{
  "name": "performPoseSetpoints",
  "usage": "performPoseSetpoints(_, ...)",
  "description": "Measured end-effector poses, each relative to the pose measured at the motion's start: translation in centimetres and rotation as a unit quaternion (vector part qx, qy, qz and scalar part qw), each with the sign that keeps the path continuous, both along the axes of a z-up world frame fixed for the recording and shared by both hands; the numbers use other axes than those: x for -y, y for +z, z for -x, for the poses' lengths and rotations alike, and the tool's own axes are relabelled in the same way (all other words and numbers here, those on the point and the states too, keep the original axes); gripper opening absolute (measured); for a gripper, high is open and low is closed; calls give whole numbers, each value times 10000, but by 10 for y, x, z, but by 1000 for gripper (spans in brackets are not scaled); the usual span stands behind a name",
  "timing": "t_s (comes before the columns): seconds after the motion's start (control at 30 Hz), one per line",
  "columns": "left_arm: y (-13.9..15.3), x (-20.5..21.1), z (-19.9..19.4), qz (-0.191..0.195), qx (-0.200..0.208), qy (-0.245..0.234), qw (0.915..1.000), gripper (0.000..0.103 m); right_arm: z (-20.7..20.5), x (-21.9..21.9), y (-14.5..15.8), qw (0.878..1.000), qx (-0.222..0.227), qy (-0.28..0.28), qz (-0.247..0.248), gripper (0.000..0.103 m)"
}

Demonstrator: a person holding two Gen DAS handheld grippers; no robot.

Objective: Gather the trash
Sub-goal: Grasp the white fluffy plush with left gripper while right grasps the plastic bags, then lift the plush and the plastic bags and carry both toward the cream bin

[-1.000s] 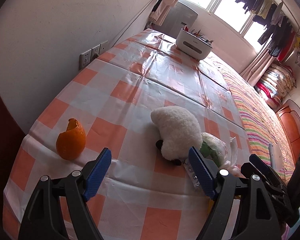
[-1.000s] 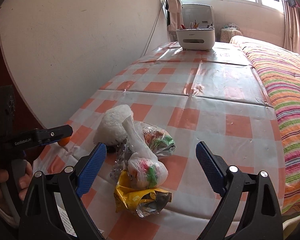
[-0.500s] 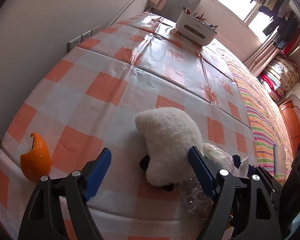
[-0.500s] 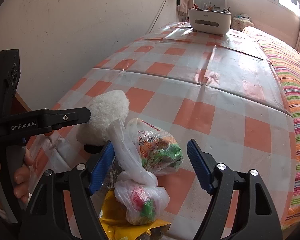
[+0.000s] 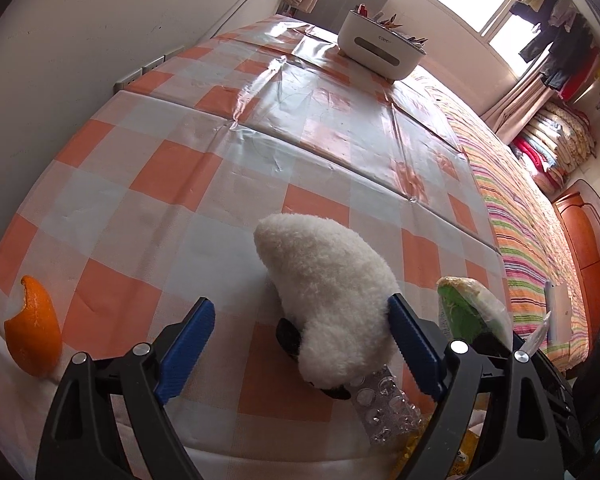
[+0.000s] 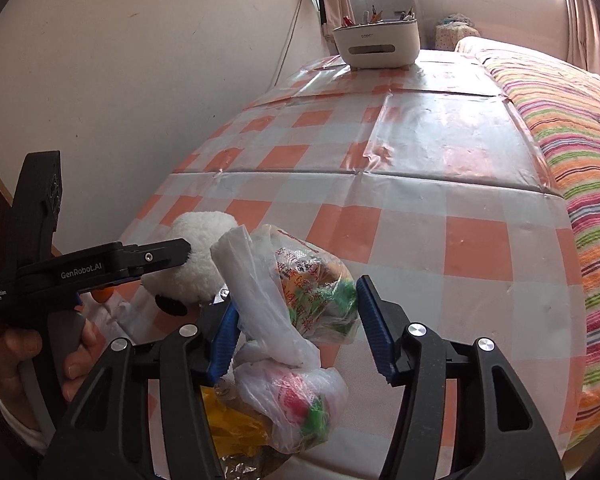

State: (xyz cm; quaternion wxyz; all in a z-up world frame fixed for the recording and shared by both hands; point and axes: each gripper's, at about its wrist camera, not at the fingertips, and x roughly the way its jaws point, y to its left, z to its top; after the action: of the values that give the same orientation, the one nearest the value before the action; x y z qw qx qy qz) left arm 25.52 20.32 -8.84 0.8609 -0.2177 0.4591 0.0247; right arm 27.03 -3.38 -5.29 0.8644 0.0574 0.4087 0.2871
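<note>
A white plush toy (image 5: 324, 292) lies on the checked tablecloth; it also shows in the right wrist view (image 6: 198, 260). My left gripper (image 5: 300, 344) is open around the toy's near end. An empty blister pack (image 5: 384, 408) lies under the toy's near end. An orange peel (image 5: 34, 344) stands at the table's near left corner. My right gripper (image 6: 296, 328) is open around a knotted clear plastic bag of wrappers (image 6: 284, 320). A snack packet (image 6: 316, 284) lies just behind the bag and a yellow wrapper (image 6: 232, 428) lies below it.
A white organiser box with pens (image 5: 380, 46) stands at the table's far end, also in the right wrist view (image 6: 376, 44). A wall with sockets (image 5: 132, 76) runs along the left. A striped bed cover (image 6: 572, 160) lies to the right.
Both grippers have moved forward and down. The left now straddles the plush toy, the orange peel has slid to the left edge. The right now straddles the plastic bag.
</note>
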Motion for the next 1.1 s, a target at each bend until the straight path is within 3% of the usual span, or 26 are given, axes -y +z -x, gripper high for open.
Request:
performPoseSetpoints(0.1, 0, 5, 1, 59, 80, -44, 9999, 75, 4, 14, 7, 9996, 8, -154, -252, 54)
performPoseSetpoints(0.17, 2, 9, 2, 183, 125, -149, 9996, 57, 10, 20, 10, 9992, 41, -200, -349, 54)
performPoseSetpoints(0.23, 4, 14, 3, 220, 173, -254, 9993, 45, 15, 26, 13, 9988, 68, -237, -414, 54)
performPoseSetpoints(0.47, 8, 16, 8, 357, 382, -286, 9982, 31, 34, 39, 22, 9977, 237, -289, -560, 54)
performPoseSetpoints(1.1, 58, 25, 66, -96, 1361, -273, 9903, 29, 58, 60, 39, 9962, 565, -368, -559, 54)
